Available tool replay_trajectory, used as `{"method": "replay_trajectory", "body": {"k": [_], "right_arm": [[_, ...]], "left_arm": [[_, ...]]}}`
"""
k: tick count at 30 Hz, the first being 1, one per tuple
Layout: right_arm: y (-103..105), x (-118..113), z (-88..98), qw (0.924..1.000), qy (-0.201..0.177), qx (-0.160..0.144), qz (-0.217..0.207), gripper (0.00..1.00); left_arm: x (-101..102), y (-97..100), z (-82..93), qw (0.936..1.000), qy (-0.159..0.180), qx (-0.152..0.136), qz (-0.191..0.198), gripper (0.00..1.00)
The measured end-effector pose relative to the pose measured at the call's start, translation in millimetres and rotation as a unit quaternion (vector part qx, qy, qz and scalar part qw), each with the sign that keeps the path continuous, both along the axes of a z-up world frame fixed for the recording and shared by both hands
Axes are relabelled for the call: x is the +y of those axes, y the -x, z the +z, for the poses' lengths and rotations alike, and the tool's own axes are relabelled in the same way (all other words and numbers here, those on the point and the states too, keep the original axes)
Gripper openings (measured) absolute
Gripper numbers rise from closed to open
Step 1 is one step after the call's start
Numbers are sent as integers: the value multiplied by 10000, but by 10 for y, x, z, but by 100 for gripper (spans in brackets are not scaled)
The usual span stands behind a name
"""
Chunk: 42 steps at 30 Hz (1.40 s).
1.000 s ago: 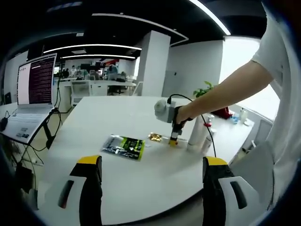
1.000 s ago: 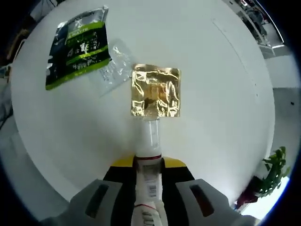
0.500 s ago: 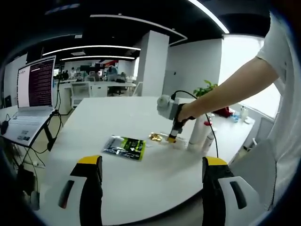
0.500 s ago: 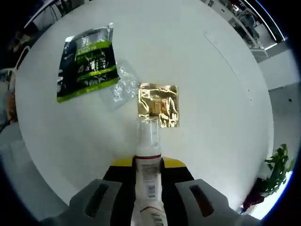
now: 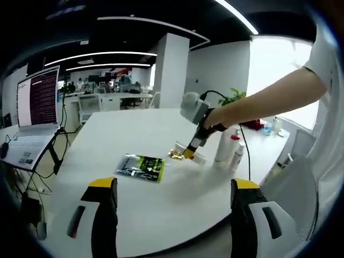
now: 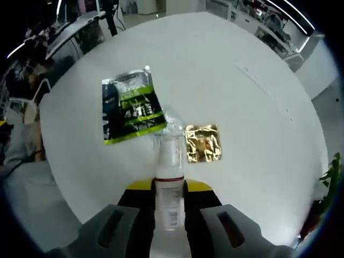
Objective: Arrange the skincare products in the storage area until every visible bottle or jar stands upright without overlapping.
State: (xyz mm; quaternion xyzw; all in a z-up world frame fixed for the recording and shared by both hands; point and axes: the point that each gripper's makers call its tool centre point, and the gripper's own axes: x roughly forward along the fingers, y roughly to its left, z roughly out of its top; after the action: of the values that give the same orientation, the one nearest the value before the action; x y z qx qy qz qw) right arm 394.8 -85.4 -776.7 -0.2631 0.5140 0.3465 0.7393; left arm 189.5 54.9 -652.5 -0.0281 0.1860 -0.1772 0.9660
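Note:
My right gripper is shut on a slim white bottle with a clear cap, held in the air above the white table. Below it lie a green and black sachet, a gold foil sachet and a clear sachet. In the left gripper view a person's arm holds the right gripper tilted over the gold sachet. Two white bottles stand upright just to its right. My left gripper stands open near the table's front edge, with nothing between its jaws.
An open laptop stands on a stand off the table's left side, with cables hanging below. A potted plant and small items sit beyond the far right end. Desks and a pillar fill the room behind.
My right gripper has risen from the table with the bottle and tilted; the sachets look smaller and farther below it. The left gripper has stayed where it was.

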Motion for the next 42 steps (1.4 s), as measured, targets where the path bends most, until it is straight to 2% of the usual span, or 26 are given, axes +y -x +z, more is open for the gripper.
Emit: {"method": "replay_trajectory", "body": {"k": [6, 13, 14, 15, 18, 20, 23, 27, 31, 36, 42], "right_arm": [[165, 135, 216, 9989, -313, -123, 325, 19], [350, 297, 513, 9925, -1093, -316, 444, 19], [367, 333, 551, 9903, -1211, -376, 560, 19], [383, 329, 563, 9900, -1226, -393, 580, 19], [578, 289, 673, 9859, -1411, -489, 750, 19], [653, 259, 687, 9852, -1464, -457, 771, 19], [865, 177, 727, 9810, -1708, -467, 797, 19], [1046, 71, 714, 9749, -1992, -484, 873, 19], [1095, -22, 723, 9701, -2231, -510, 814, 19], [1144, -134, 785, 9607, -2599, -627, 754, 19], [1235, -341, 861, 9506, -2907, -946, 549, 19]], "left_arm": [[-42, 14, 34, 9999, 99, -58, -122, 80], [-73, 21, 9, 9998, 106, 17, -192, 80], [-81, 23, 3, 9997, 99, 41, -206, 80], [-84, 24, -2, 9997, 88, 59, -215, 80], [-95, 25, -18, 9996, 48, 114, -267, 80], [-127, 30, -1, 9994, 96, 99, -313, 81], [-137, 36, -4, 9993, 139, 114, -327, 81], [-136, 34, -6, 9991, 201, 141, -348, 81], [-146, 35, -22, 9990, 176, 180, -382, 81], [-171, 39, -61, 9987, 71, 261, -441, 81], [-187, 44, -106, 9980, -29, 360, -514, 81]]}}
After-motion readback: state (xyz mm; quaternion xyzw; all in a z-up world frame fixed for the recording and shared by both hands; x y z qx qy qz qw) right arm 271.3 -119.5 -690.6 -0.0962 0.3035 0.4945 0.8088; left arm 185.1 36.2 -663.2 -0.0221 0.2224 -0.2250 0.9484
